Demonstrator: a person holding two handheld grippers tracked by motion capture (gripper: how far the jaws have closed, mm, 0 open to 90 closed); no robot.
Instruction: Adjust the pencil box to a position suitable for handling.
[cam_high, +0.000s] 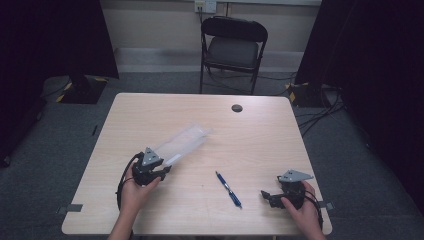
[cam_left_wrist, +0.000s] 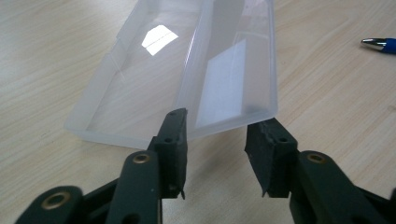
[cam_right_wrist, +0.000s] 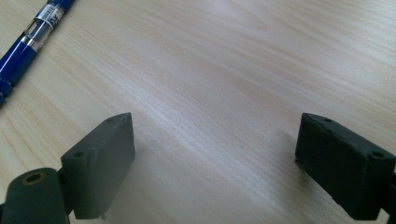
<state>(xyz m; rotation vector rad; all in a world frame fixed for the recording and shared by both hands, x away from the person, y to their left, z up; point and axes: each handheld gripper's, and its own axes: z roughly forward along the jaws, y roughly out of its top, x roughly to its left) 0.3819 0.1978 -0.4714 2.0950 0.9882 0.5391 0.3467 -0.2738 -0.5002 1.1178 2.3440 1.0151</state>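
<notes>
Translucent plastic forms the open case (cam_left_wrist: 187, 79) lying near the left edge of the surface (cam_high: 260, 145), its lid hinged back beside the tray. My left hand-held gripper (cam_left_wrist: 217, 140) sits at the case's near end, and its jaws straddle the end of one half without pressing on it yet: a gap shows at each pad, so nothing is grasped. I judge the step in hand to be the approach for a grip on that half. The next move calls for bringing the jaws together squarely on the thin wall, since smooth plastic may slip or flex if it is caught at a corner.

My right hand-held gripper (cam_right_wrist: 215, 154) rests released near the front right corner, jaws wide over bare wood. A blue pen (cam_high: 228, 189) lies between the two hands, toward the front edge.

The surface is pale wood grain with a round cable hole (cam_high: 237, 108) near the far edge. Beyond it stand a black folding chair (cam_high: 233, 47), grey carpet (cam_high: 170, 82) and dark curtains (cam_high: 370, 70).
</notes>
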